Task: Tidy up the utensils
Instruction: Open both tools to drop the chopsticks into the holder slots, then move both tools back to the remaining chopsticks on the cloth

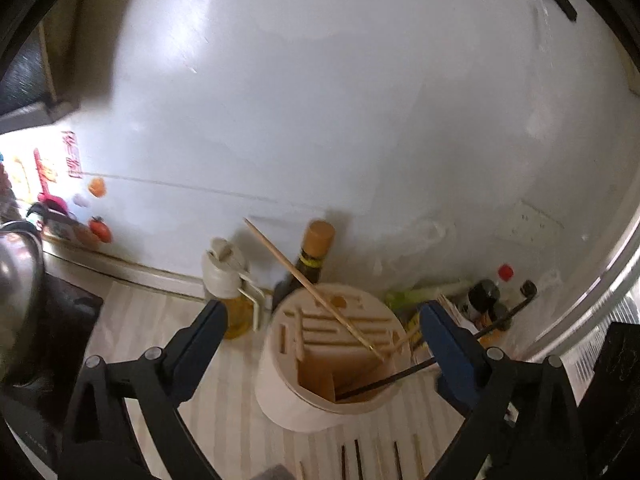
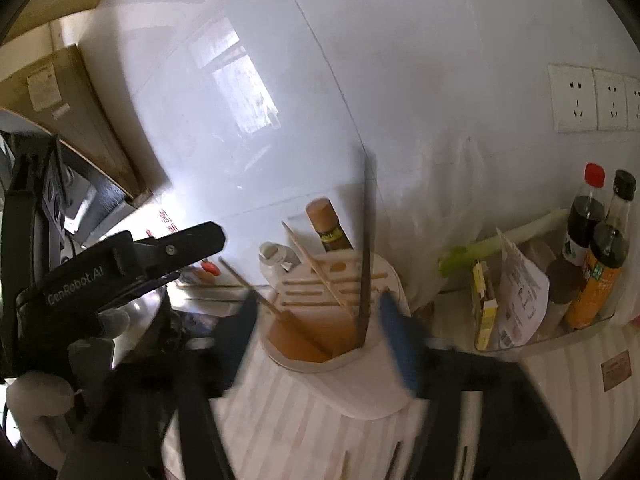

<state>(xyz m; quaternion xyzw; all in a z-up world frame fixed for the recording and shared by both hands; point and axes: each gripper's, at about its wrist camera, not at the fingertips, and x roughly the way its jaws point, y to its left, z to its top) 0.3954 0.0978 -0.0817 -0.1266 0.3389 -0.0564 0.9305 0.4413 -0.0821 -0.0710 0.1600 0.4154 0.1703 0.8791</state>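
A round pale wooden utensil holder (image 1: 332, 360) with slots on top stands on the striped counter; it also shows in the right wrist view (image 2: 340, 344). A light wooden chopstick (image 1: 308, 284) and a dark chopstick (image 1: 460, 348) lean in its open compartment. In the right wrist view a dark chopstick (image 2: 366, 256) stands upright in the holder with light chopsticks (image 2: 316, 268) beside it. My left gripper (image 1: 320, 332) is open, its fingers on either side of the holder. My right gripper (image 2: 320, 320) is open and empty just above the holder. Several more chopsticks (image 1: 376, 460) lie on the counter in front.
An oil dispenser (image 1: 232, 292) and a dark bottle (image 1: 308, 264) stand behind the holder. Sauce bottles (image 2: 592, 248), a leek (image 2: 504, 244) and packets fill a tray at the right. A metal pot (image 1: 16, 292) sits at the left. The other gripper (image 2: 120, 268) reaches in from the left.
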